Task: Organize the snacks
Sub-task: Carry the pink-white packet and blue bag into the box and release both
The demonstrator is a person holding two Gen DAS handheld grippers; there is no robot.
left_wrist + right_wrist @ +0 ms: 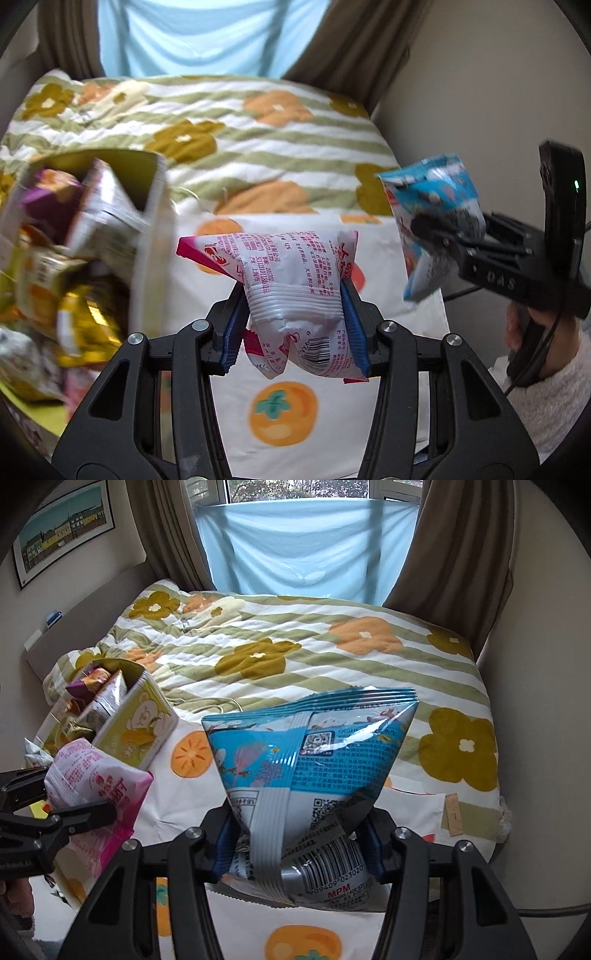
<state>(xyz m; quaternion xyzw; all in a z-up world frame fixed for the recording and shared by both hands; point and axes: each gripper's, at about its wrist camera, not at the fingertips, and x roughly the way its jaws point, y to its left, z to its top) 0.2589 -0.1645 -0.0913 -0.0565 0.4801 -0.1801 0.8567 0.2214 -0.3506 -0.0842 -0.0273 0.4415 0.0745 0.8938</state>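
My left gripper [293,325] is shut on a pink and white snack packet [295,273], its blue pads pinching the packet's waist, held above the bed. The same packet [92,786] shows at the left of the right wrist view, in the left gripper [79,818]. My right gripper [297,842] is shut on a blue and white snack bag [310,753], squeezed at its lower part. That blue bag [432,218] also hangs at the right of the left wrist view, in the right gripper [430,234]. A yellow-green open box [140,723] holding several snack packs sits on the bed at the left.
A floral quilt [295,646] covers the bed, with a white cloth printed with oranges [192,805] laid over its near part. Brown curtains [454,546] and a blue sheet hang at the window behind. A wall [480,92] runs along the bed's right side. A person's sleeved hand [546,354] holds the right gripper.
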